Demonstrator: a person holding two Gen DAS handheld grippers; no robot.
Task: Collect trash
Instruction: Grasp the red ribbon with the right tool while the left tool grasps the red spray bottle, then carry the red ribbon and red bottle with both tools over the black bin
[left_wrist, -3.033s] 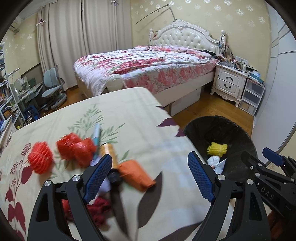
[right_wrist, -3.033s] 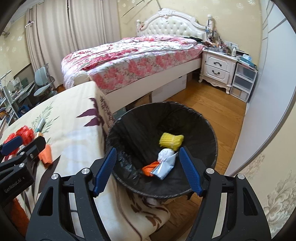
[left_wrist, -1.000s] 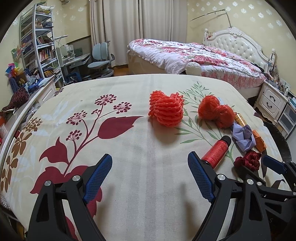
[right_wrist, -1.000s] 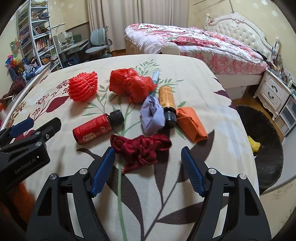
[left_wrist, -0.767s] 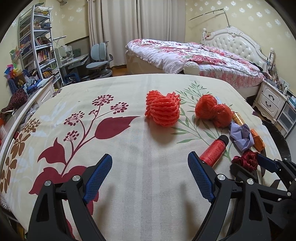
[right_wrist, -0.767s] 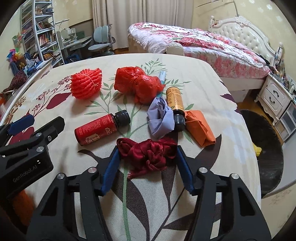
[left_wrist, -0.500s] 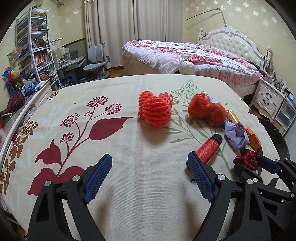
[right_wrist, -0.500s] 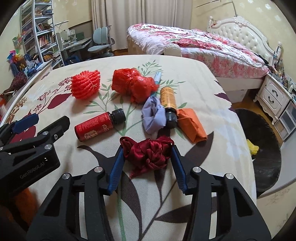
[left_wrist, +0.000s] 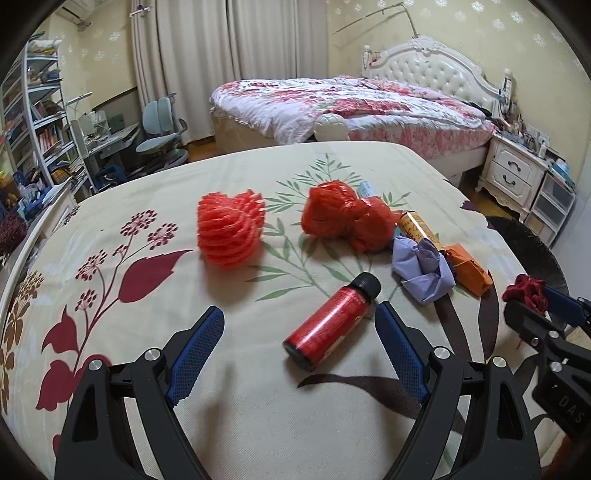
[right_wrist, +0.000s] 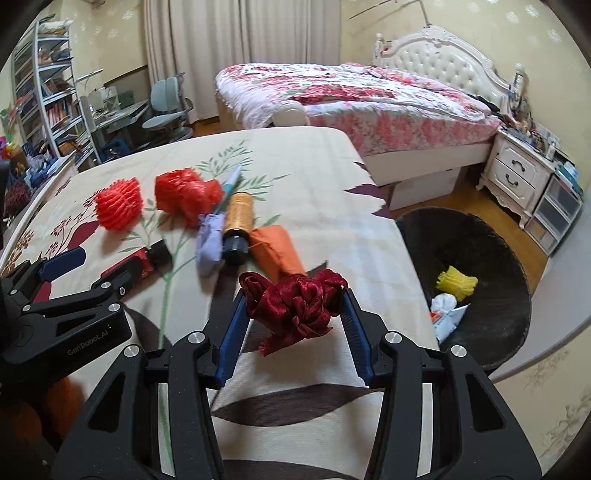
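My right gripper (right_wrist: 293, 321) is shut on a dark red satin ribbon bundle (right_wrist: 295, 299) and holds it above the floral tablecloth (right_wrist: 325, 206); the bundle also shows in the left wrist view (left_wrist: 526, 291). My left gripper (left_wrist: 299, 347) is open, with a red bottle with a black cap (left_wrist: 330, 323) lying between its fingers. On the cloth lie a red foam net (left_wrist: 229, 230), a crumpled red bag (left_wrist: 345, 218), a lilac wad (left_wrist: 423, 269), an orange bottle (right_wrist: 238, 218) and an orange packet (right_wrist: 275, 251). A black-lined trash bin (right_wrist: 476, 240) stands right of the table.
The bin holds a yellow net (right_wrist: 456, 282) and white wrappers (right_wrist: 447, 314). A bed (right_wrist: 354, 96) stands behind the table, a white nightstand (right_wrist: 517, 173) to the right, shelves and desk chairs (left_wrist: 162, 129) to the left.
My right gripper closed on the dark red ribbon bundle, lifted it off the cloth and turned toward the bin. My left gripper moved right, bringing the red bottle between its fingers.
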